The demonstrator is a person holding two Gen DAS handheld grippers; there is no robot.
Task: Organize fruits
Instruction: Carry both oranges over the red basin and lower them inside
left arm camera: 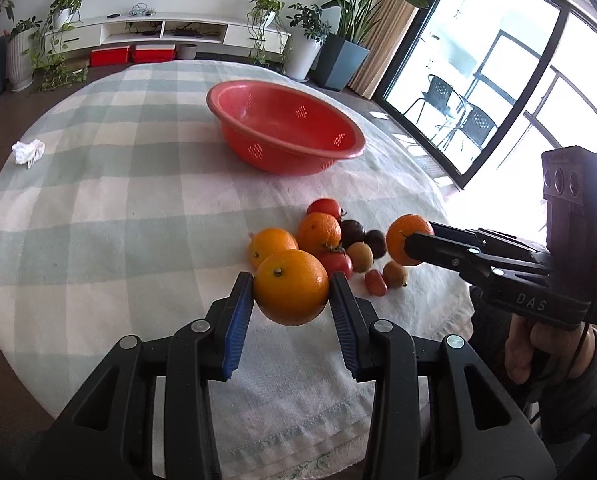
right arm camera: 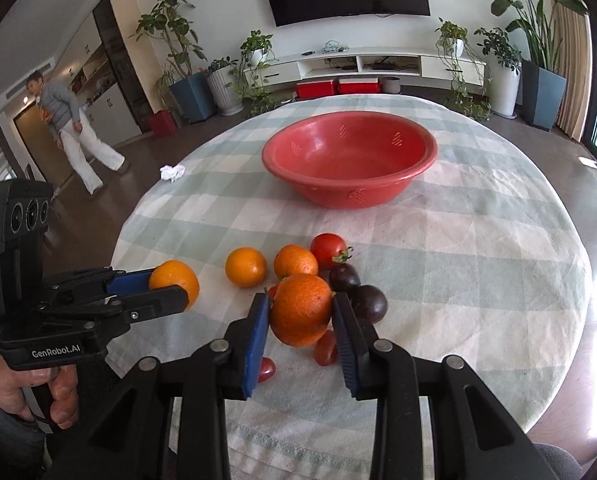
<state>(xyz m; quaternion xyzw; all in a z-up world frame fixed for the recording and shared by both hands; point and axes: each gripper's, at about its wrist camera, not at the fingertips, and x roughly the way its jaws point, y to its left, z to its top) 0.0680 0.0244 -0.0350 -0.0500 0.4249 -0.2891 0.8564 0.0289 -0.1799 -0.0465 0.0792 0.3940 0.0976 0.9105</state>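
The left gripper (left arm camera: 291, 294) holds a smooth orange (left arm camera: 291, 287) between its blue pads, clamped on both flanks and lifted clear of the checked tablecloth (left arm camera: 98, 216). The right gripper (right arm camera: 301, 316) likewise grips a rougher, deeper-coloured orange (right arm camera: 301, 309), its pads pressed to either side, the fruit hanging above the heap. In the right wrist view the left gripper comes in from the left with its orange at the fingertips, just beside the pile. Counted from the two views: four oranges in all, two held and two loose on the cloth (right arm camera: 245, 267) (right arm camera: 295, 262); two dark purple round fruits (right arm camera: 343, 277) (right arm camera: 368, 304) touching each other just right of the held orange; one large red tomato (right arm camera: 328, 250) with a green stalk at the far edge of the group; a second red tomato (left arm camera: 335, 263) shows in the left wrist view. Some small red and orange-brown fruits lie near the front, partly hidden, so their number is uncertain. One red basin (right arm camera: 422, 166) stands well beyond the fruit, toward the far side of the table, holding nothing visible. One crumpled white tissue (right arm camera: 173, 172) lies apart at the left edge.
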